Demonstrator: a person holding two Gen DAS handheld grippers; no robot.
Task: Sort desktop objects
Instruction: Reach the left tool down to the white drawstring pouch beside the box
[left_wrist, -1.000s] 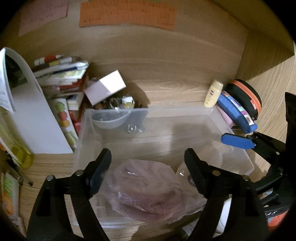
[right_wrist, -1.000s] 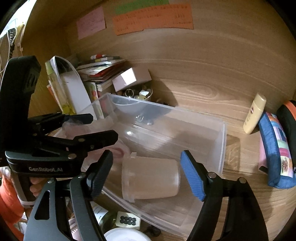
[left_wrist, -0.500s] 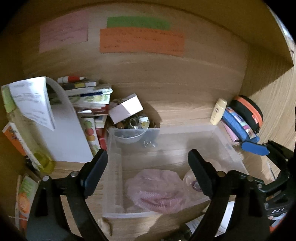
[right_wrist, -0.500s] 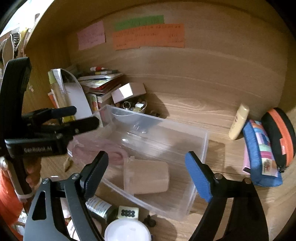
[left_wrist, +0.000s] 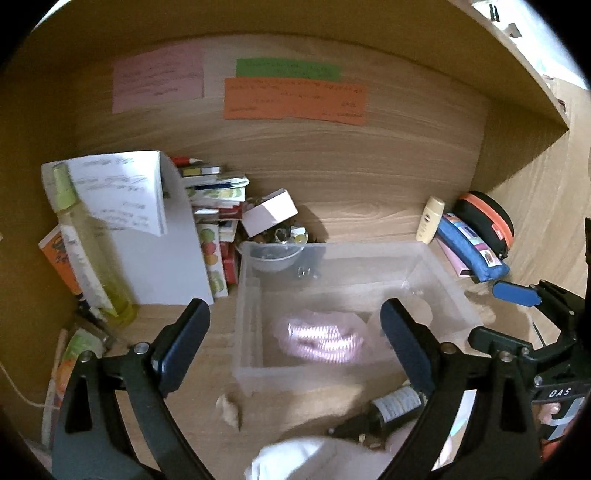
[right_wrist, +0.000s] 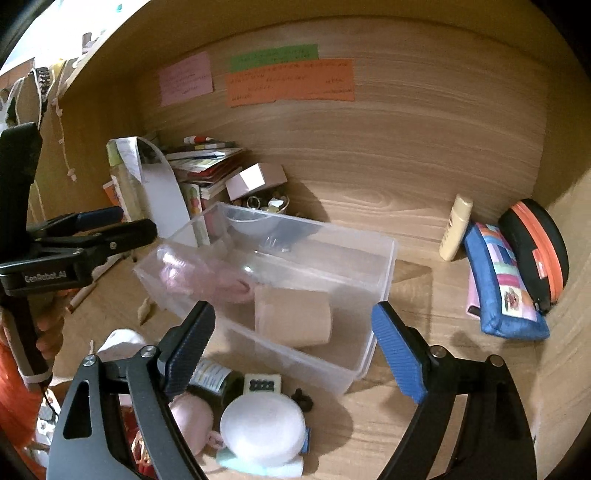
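In front of you the bin (right_wrist: 384, 254) stands on the desk (right_wrist: 424, 325), and in it the bag (right_wrist: 207, 280) lies left of the cup (right_wrist: 295, 317). Behind its left corner you have the bowl (left_wrist: 275, 260) and the book stack (right_wrist: 207, 162). Right of it the tube (right_wrist: 456, 227) stands, then the pencil case (right_wrist: 498, 284) and the pouch (right_wrist: 535, 243).

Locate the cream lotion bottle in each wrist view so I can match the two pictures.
Left wrist view: the cream lotion bottle stands right of centre against the back wall, beyond the clear bin's far right corner.
Right wrist view: it leans on the back wall at right of centre, just left of the blue pencil case.
Shared landmark: the orange note on the back wall, up and left of the bottle.
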